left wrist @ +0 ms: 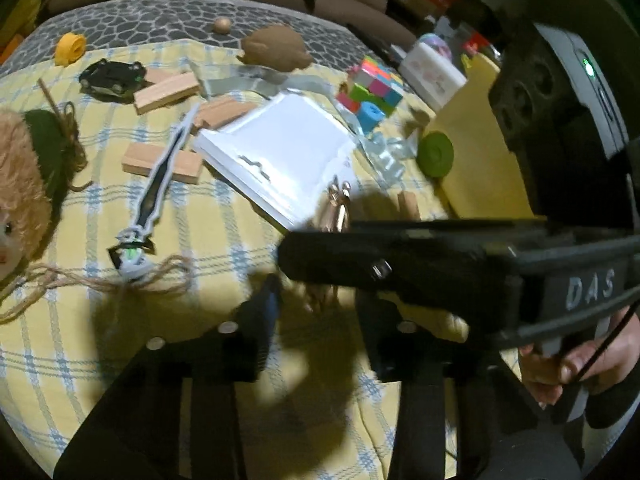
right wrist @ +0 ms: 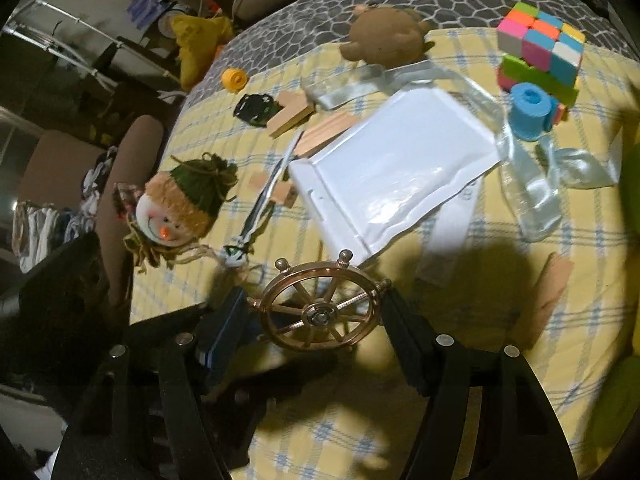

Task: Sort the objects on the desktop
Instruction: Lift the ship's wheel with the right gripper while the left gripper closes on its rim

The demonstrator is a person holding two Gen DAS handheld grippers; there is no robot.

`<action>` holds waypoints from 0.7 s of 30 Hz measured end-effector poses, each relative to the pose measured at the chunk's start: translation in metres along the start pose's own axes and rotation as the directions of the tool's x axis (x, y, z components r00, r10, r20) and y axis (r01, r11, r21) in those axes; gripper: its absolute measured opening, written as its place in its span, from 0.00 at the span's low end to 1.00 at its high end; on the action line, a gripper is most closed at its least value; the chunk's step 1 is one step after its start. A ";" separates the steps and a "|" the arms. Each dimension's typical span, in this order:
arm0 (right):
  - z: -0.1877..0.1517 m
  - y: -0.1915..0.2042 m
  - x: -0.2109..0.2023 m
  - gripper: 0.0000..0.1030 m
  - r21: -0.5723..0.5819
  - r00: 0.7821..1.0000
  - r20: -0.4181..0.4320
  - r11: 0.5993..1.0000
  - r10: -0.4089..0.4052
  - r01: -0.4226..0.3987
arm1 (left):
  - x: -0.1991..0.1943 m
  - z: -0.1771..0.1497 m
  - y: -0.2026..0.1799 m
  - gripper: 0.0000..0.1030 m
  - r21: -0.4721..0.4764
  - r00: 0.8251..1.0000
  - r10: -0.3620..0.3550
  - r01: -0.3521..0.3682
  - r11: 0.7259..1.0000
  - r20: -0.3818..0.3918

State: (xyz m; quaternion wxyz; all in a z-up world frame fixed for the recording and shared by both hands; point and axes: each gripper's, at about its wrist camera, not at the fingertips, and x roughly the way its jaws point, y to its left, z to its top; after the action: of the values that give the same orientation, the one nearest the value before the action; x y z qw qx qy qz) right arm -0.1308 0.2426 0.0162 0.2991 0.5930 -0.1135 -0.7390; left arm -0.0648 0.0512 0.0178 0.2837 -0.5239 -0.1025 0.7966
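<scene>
Right gripper (right wrist: 320, 320): my jaws sit on each side of the little ship wheel (right wrist: 322, 312) and seem to pinch it. It is lifted a bit off the yellow cloth (right wrist: 340, 432).
Left gripper (left wrist: 316, 320): my jaws are apart with nothing between them. My right gripper crosses just in front.
Ship wheel: only its gold knobs (left wrist: 338, 200) poke up over the right gripper in the left view.
White packet (right wrist: 394, 168): it lies flat just past the wheel, in the middle of the desk.
Toy sword (left wrist: 154, 192): it lies near my left side, across a wood block (left wrist: 162, 164).
Doll head (right wrist: 180, 208): it rests at the left edge, with stringy hair.
Ribbon (right wrist: 556, 184): it curls beside the packet.
Farther back: 2 more wood blocks (left wrist: 166, 92), a black toy car (left wrist: 110, 76), a color cube (right wrist: 540, 46), a blue roll (right wrist: 528, 110), a yellow roll (right wrist: 234, 78), and a brown plush (right wrist: 386, 36).
Green roll (left wrist: 435, 154): it sits by a yellow thing on the right.
How far along: I think the job has just begun. Only 1 thing is picked up. All the rest lie mixed up, and I see no sorted piles.
</scene>
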 end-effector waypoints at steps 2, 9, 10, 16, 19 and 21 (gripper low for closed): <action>-0.002 0.003 -0.002 0.68 -0.005 1.000 0.001 1.000 0.020 -0.020 | -0.002 0.001 0.003 0.26 -0.003 1.000 -0.006 0.006 1.000 0.016; -0.002 0.012 -0.017 0.68 -0.021 0.998 0.026 0.998 0.054 -0.054 | -0.011 0.003 -0.014 0.10 0.060 0.998 -0.002 -0.001 0.998 0.058; -0.001 0.012 -0.021 0.68 -0.014 0.997 0.035 0.997 0.073 -0.073 | -0.014 0.004 -0.017 0.10 0.071 0.998 0.004 -0.009 0.997 0.069; 0.002 0.009 -0.035 0.62 0.036 0.982 0.072 0.984 0.173 -0.176 | -0.033 0.008 -0.029 0.05 0.130 0.986 0.087 -0.106 0.986 0.141; 0.002 0.006 -0.034 0.62 0.051 0.982 0.066 0.983 0.175 -0.179 | -0.030 0.009 -0.032 0.05 0.165 0.981 0.131 -0.154 0.974 0.139; 0.001 0.002 -0.031 0.63 0.071 0.983 0.057 0.981 0.175 -0.179 | -0.025 0.006 -0.034 0.05 0.196 0.975 0.179 -0.203 0.960 0.134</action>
State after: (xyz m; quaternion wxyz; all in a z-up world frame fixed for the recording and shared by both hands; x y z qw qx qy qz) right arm -0.1277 0.2590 0.0424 0.3381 0.5725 -0.2013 -0.7193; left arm -0.0508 0.0663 0.0552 0.2524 -0.4521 0.0162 0.8553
